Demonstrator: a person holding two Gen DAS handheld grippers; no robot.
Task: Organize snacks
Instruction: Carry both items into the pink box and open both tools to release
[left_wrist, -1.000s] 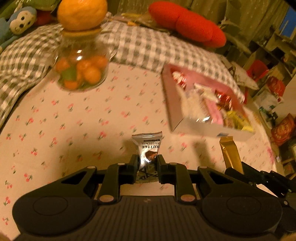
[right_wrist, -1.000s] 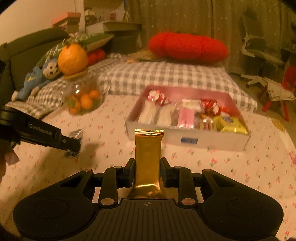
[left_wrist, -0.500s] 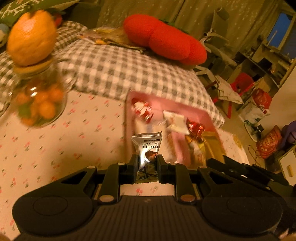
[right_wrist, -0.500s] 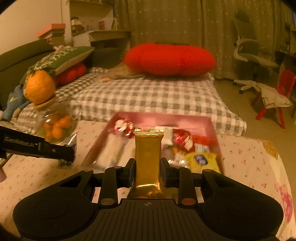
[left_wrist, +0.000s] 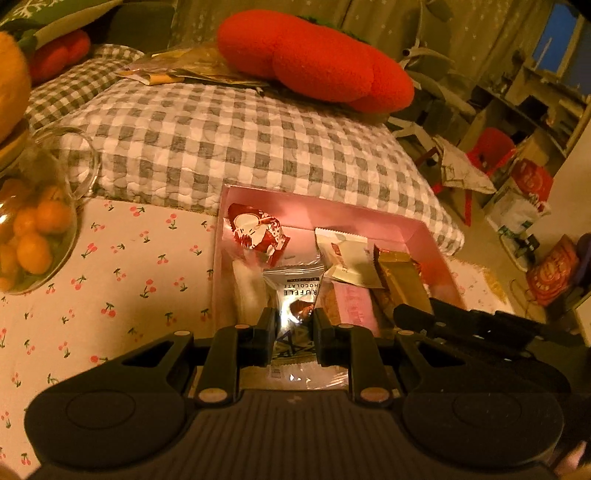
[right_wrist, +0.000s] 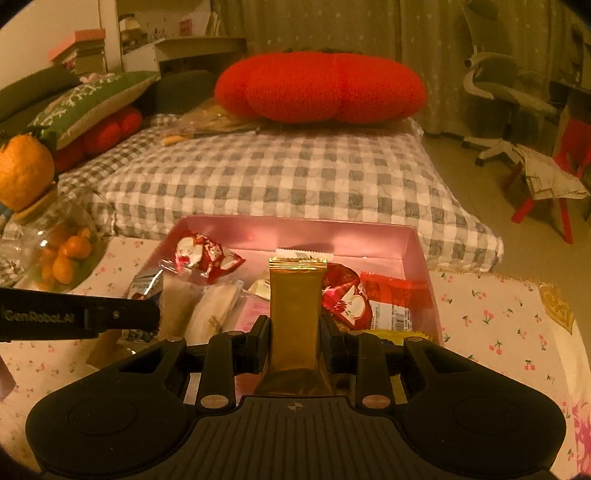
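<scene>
My left gripper (left_wrist: 294, 325) is shut on a silver chocolate truffle packet (left_wrist: 295, 291) and holds it over the left part of the pink snack box (left_wrist: 314, 206). My right gripper (right_wrist: 294, 332) is shut on a gold bar wrapper (right_wrist: 295, 295) and holds it upright over the middle of the same box (right_wrist: 332, 232). The box holds several snacks: a red and white packet (left_wrist: 255, 232), a white packet (left_wrist: 347, 254), red packets (right_wrist: 391, 299). The left gripper also shows in the right wrist view (right_wrist: 147, 314), and the gold bar in the left wrist view (left_wrist: 402, 277).
A glass jar of small oranges (left_wrist: 33, 229) with a big orange on top (right_wrist: 24, 173) stands left of the box on the cherry-print cloth (left_wrist: 122, 280). A grey checked cushion (right_wrist: 295, 177) and a red pillow (right_wrist: 321, 88) lie behind. Chairs stand at the right.
Both grippers have moved forward from above the cloth to above the pink box, each still holding its snack. The jar has slid to the left edge of view.
</scene>
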